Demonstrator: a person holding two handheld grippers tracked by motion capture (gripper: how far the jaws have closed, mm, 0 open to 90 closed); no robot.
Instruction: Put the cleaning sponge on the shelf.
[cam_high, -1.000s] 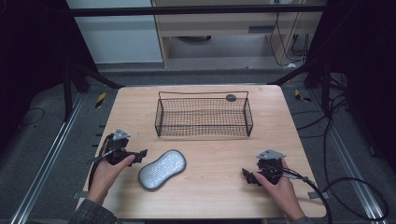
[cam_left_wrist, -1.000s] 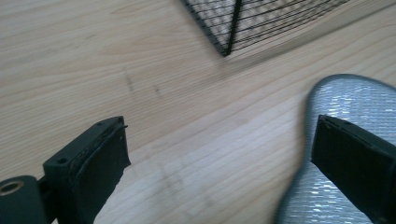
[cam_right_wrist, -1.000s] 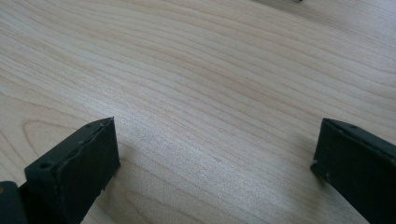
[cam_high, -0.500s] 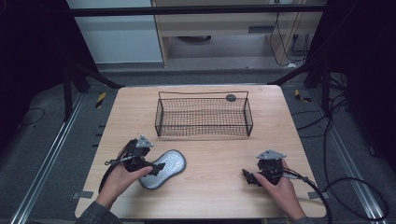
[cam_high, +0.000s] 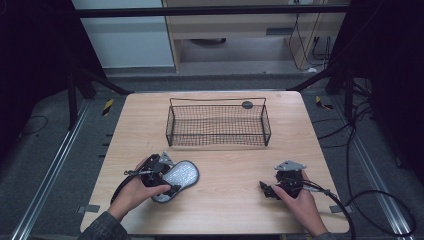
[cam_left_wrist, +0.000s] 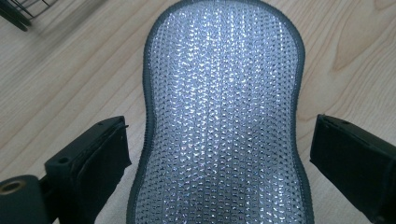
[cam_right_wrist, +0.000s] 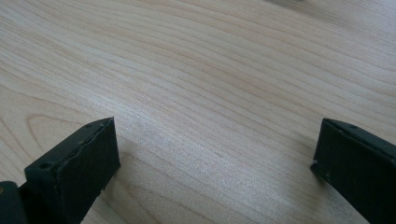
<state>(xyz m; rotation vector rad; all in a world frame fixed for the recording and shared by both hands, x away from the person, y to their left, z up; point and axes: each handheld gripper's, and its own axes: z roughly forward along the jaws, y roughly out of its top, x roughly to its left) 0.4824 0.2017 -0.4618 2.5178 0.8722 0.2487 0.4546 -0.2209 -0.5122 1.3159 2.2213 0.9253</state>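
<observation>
A silvery, peanut-shaped scrubbing pad (cam_high: 176, 178) with a dark grey rim lies flat on the wooden table (cam_high: 230, 165), front left. My left gripper (cam_high: 166, 181) is open, its two black jaws standing either side of the pad's near end (cam_left_wrist: 222, 154), with small gaps to its rim. My right gripper (cam_high: 265, 189) rests at the front right, open, with bare wood between its jaws (cam_right_wrist: 215, 154). A black wire basket (cam_high: 218, 124) stands at the middle back of the table.
A small dark round disc (cam_high: 246, 104) lies behind the basket near the far edge. A corner of the basket (cam_left_wrist: 23, 11) shows at the top left of the left gripper view. Cables (cam_high: 350, 200) trail off the table's right side.
My left gripper has moved right from the table's left edge to the pad and now straddles its near end. The right gripper has stayed put.
</observation>
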